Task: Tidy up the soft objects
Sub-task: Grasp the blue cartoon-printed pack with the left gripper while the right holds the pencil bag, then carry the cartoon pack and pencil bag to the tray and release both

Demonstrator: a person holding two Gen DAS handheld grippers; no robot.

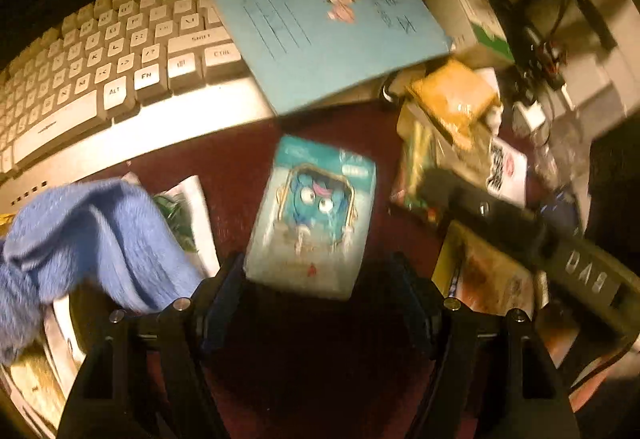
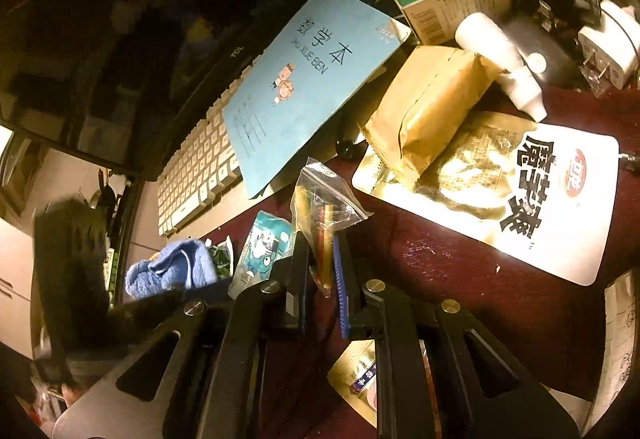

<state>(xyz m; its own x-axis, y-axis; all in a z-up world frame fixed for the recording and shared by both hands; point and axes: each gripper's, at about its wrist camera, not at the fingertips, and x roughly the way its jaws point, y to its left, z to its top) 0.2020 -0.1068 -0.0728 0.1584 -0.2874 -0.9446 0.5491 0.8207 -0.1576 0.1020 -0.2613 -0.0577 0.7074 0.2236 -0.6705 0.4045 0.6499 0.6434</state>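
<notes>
Left gripper (image 1: 320, 279): jaws apart around the teal tissue pack's (image 1: 312, 215) near end; contact unclear through blur.
Right gripper (image 2: 320, 259): clamped on clear zip bag (image 2: 324, 207); contents indistinct.
Blue cloth (image 1: 88, 239): crumpled beside pack, partly cut off.

Bare desk (image 2: 460, 263) lies only at the near-edge middle. Keyboard (image 1: 120, 51) and notebook (image 2: 304, 87) block the far edge; snack pouch (image 2: 520, 191) crowds the right.
</notes>
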